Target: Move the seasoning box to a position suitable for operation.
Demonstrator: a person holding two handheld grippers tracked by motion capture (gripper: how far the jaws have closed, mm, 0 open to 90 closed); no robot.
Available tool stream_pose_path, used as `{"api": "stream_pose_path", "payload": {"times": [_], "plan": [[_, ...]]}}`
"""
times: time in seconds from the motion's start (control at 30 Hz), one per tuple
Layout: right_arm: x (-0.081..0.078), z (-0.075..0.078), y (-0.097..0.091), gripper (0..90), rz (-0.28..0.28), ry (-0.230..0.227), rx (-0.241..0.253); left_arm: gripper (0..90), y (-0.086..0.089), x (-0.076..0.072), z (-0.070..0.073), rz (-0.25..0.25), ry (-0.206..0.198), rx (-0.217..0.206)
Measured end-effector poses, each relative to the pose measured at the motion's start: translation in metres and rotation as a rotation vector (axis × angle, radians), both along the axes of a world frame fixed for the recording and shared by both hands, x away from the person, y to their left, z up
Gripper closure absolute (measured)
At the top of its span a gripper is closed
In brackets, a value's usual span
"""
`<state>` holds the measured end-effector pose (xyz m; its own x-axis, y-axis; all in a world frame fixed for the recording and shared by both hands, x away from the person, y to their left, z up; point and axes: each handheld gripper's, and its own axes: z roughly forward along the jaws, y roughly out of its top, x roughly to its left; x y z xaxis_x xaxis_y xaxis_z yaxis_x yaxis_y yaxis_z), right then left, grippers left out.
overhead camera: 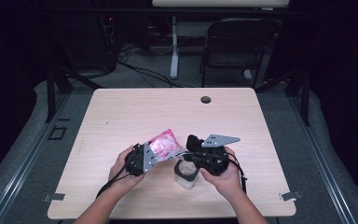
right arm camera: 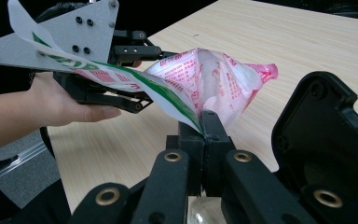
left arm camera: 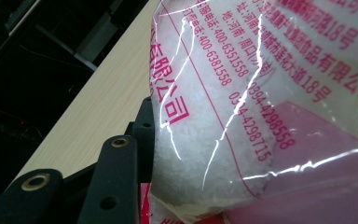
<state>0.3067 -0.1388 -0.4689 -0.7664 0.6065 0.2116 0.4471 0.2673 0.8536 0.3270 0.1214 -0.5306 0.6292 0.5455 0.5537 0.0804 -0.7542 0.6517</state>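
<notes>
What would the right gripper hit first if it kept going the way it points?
The right gripper is already shut on the bag's edge; straight on it would likely press into the bag's bulging body, then the left gripper beyond. Depth is hard to judge.

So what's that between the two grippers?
A pink printed bag of white grains, held by both the left gripper and right gripper; the high view shows it.
</notes>
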Motion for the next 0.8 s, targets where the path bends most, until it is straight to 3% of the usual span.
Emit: {"api": "stream_pose_path", "payload": {"times": [0.37, 0.63, 0.8], "plan": [[-0.0023, -0.0019, -0.0007, 90.0, 0.012, 0.008, -0.009, 61.6, -0.001, -0.002, -0.0007, -0.005, -0.038, 0.019], [-0.0046, -0.0024, -0.0008, 90.0, 0.021, 0.007, -0.02, 61.7, -0.0006, -0.0028, -0.0011, -0.024, -0.09, 0.044], [-0.0056, -0.0041, -0.0011, 90.0, 0.019, 0.009, -0.023, 61.8, -0.0006, -0.0023, -0.0013, -0.04, -0.094, 0.059]]}}
